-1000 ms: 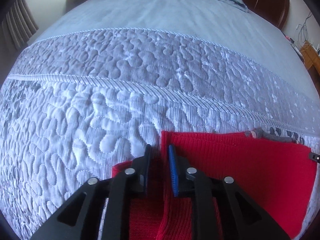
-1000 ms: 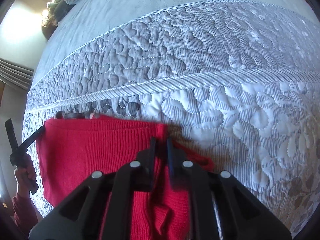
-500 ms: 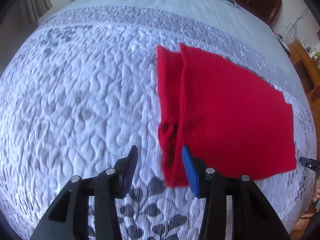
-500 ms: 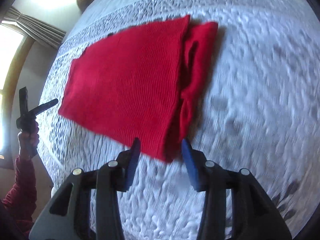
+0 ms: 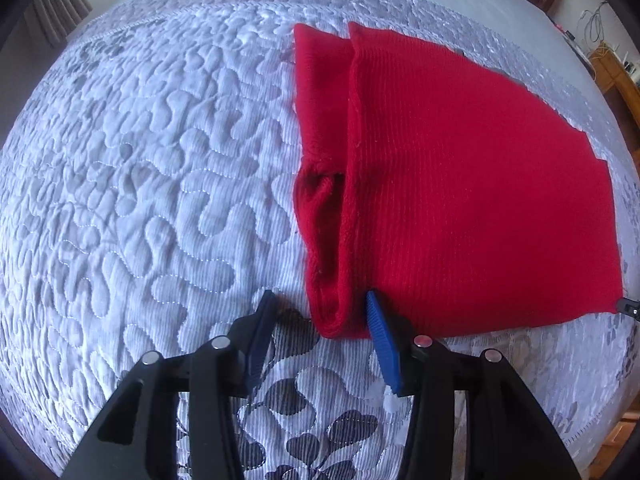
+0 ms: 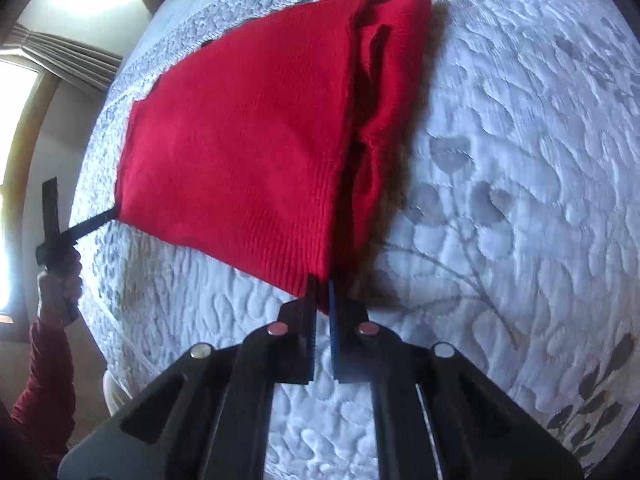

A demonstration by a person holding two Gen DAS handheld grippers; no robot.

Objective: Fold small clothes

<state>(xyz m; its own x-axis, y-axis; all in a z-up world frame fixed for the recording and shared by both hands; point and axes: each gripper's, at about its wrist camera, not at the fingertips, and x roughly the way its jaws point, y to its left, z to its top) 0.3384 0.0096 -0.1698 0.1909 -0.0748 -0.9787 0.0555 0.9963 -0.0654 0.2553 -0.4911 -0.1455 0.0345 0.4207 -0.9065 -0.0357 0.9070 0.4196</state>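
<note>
- Just above each gripper in its own wrist view lies the red knit garment (image 5: 460, 184), spread flat on the quilted bed cover (image 5: 140, 168), running up and away toward the top of the frame.
- Left gripper (image 5: 320, 312): its jaws stand apart, nothing pinched; the garment's near left corner, a rolled double edge, sits between the tips, the blue pad just beside the knit.
- Right gripper (image 6: 320, 296): its jaws are closing, pressed nearly together on the garment's near right corner in the lower middle of the frame; the knit lifts slightly there.
- Each gripper is nearest its own near corner, and the near hem spans the gap between them. Judging by this, the coming fold carries that hem up toward the far edge.
- Material: soft ribbed knit, matte, limp; a narrower folded strip, likely a sleeve, runs along one side with a dark open pocket.
- Bedding: pale puffy quilting with grey leaf print; it should dent under pressure.
- At the right wrist view's left edge, a hand (image 6: 60, 280) holds the other gripper's handle.
</note>
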